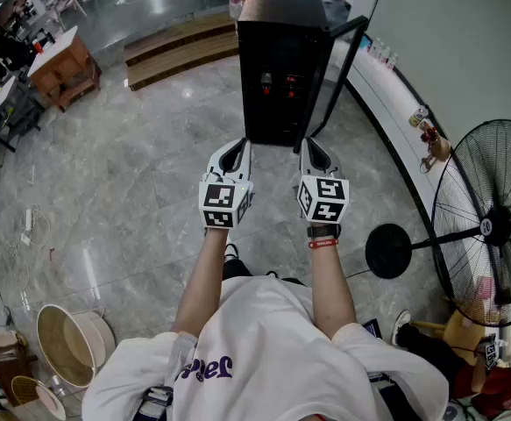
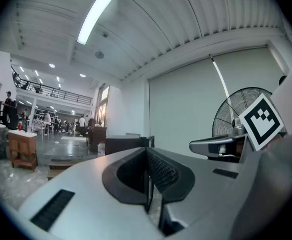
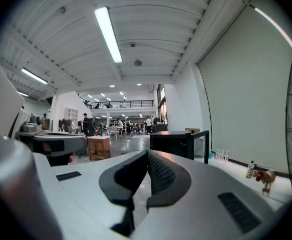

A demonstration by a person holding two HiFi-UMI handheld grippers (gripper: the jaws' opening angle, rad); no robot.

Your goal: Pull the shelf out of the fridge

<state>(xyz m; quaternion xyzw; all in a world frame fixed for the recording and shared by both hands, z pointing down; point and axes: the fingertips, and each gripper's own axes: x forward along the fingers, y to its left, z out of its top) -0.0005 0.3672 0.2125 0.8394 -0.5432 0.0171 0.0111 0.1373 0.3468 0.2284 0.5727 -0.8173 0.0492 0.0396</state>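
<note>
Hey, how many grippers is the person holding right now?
2: the white left gripper and white right gripper, side by side, facing the black fridge; both shut, empty.

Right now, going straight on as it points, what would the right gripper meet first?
Likely the black box-shaped fridge, by its open glass door; nothing shows in between, though depth is unclear.
</note>
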